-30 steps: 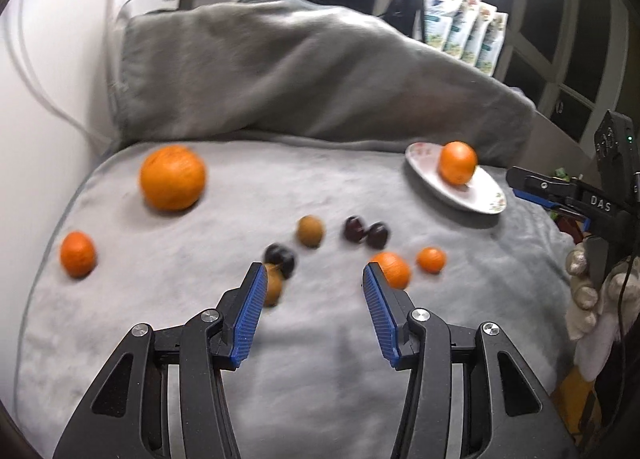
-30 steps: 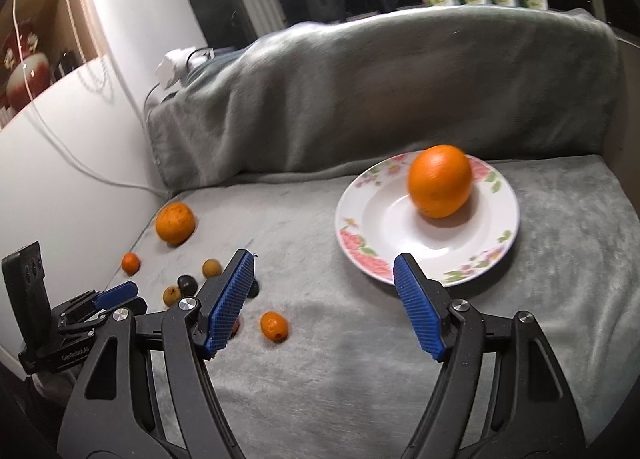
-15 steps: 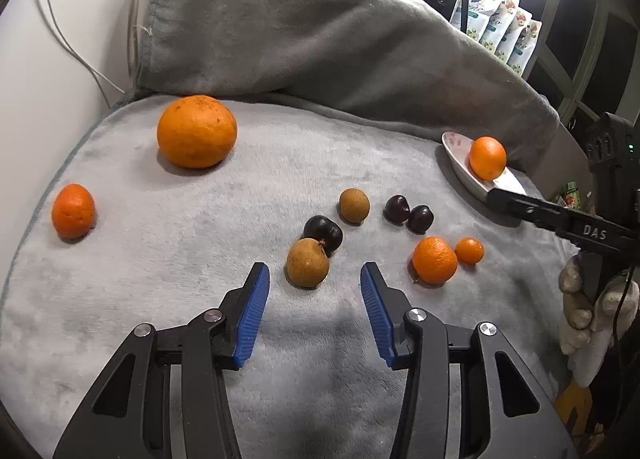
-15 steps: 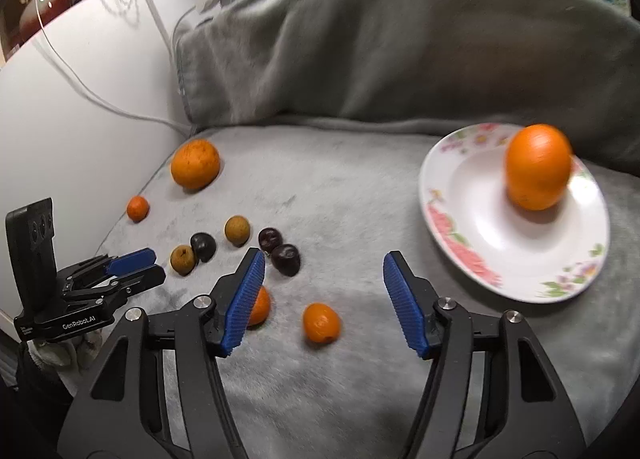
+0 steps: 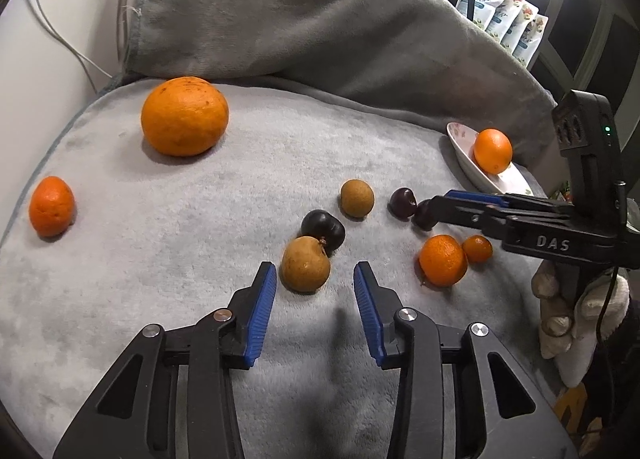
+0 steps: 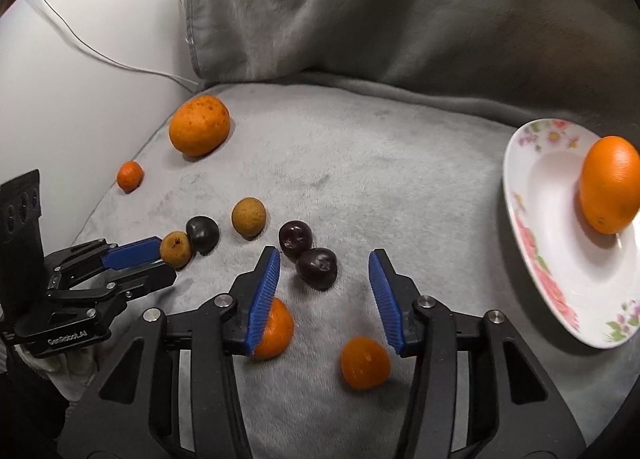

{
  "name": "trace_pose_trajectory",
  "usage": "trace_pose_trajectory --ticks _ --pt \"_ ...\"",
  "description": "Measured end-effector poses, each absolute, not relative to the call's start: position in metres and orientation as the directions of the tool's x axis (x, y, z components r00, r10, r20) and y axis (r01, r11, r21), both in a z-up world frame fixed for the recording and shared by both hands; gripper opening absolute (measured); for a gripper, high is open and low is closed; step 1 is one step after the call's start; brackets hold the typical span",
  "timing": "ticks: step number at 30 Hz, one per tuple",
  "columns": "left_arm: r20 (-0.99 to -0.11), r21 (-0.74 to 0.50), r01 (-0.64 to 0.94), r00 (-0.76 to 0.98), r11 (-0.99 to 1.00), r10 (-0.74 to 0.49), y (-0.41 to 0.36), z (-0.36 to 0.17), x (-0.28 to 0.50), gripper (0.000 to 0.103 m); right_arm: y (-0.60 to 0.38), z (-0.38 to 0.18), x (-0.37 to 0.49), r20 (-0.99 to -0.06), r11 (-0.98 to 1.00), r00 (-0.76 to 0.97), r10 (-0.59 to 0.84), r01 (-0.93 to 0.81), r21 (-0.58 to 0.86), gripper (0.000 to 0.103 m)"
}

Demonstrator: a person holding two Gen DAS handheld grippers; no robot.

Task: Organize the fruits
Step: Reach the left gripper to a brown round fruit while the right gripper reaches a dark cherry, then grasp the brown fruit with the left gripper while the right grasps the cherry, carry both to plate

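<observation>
Fruits lie scattered on a grey blanket. My left gripper is open, its jaws on either side of a brown fruit that touches a dark plum. My right gripper is open just above a dark plum, with a second plum beside it. A small orange lies under the right gripper and another sits partly hidden behind its left finger. A floral plate at the right holds an orange.
A large orange and a small orange sit at the far left near the white wall. Another brown fruit lies mid-blanket. A raised blanket fold runs along the back. A cable hangs on the wall.
Both grippers have moved forward and down toward the fruit cluster. The left now brackets the brown fruit; the right swung left from the plate to over the dark plums.
</observation>
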State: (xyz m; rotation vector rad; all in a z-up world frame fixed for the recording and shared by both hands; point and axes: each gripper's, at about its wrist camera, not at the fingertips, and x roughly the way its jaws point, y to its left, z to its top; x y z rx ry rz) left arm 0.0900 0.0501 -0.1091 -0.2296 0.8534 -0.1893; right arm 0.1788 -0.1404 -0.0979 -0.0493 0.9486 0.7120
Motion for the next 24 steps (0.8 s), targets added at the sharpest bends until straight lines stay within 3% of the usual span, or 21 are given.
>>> trace_pose_trajectory --ticks 6,12,24 --pt "-0.732 -0.287 0.068 0.628 0.955 -0.265 0.050 -0.115 0.096 0.034 -0.138 -0.105 0.184 -0.771 0.774 0.346 0.534 -0.568 0.281 0.038" --pt "-0.741 -0.299 0.050 0.618 0.953 -0.265 0.053 -0.121 0.100 0.026 -0.134 -0.107 0.183 -0.773 0.769 0.341 0.535 -0.575 0.278 0.025" --pt "-0.725 -0.315 0.036 0.635 0.948 -0.265 0.058 -0.116 0.096 0.024 -0.150 -0.098 0.175 -0.745 0.783 0.387 0.544 -0.554 0.284 0.024"
